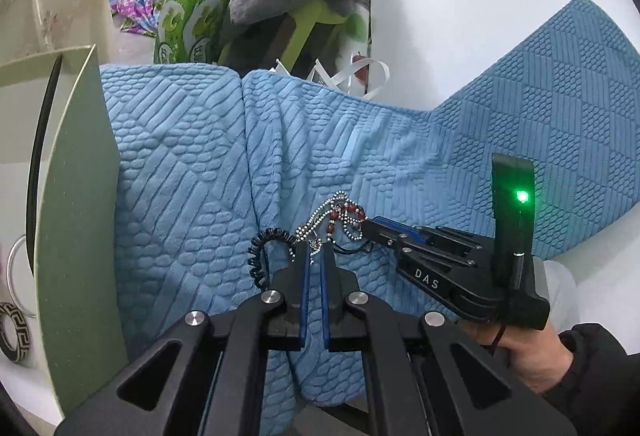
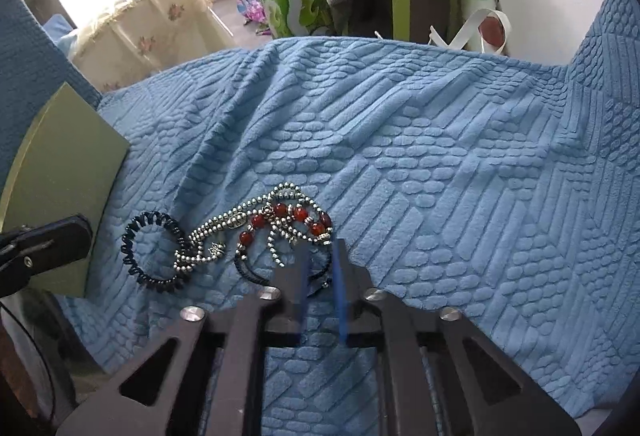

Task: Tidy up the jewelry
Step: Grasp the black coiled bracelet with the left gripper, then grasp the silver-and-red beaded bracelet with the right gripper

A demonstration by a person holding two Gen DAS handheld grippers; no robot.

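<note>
- We are working over a blue quilted blanket (image 2: 400, 140) covering the whole surface; jewelry is piled near its front-left part.
- We are seeing a green box lid (image 1: 76, 196) standing just left of the pile, with bangles (image 1: 12, 332) visible behind it in the left wrist view.
- We are holding the right gripper (image 2: 322, 260) with fingers a little apart, tips at the pile's right edge over a dark cord bracelet (image 2: 248, 268); whether anything is pinched we cannot tell.
- We are holding the left gripper (image 1: 316, 256) with a narrow gap between its fingers, tips right at the chain; it looks unclamped, contact unclear.
- We are seeing a silver bead chain (image 2: 224, 232) looping through a red bead bracelet (image 2: 296, 216), the two tangled and touching.
- We are seeing a black coil hair tie (image 2: 148, 252) lying just left of the chain, touching it.
- Risk, our judgement: pulling one piece is likely dragging the whole tangle, since chain and red beads interlock.
- Risk: thin chain slipping out of the pads, or pads snagging blanket pile instead.
- Risk: both grippers crowding the same spot and colliding.
</note>
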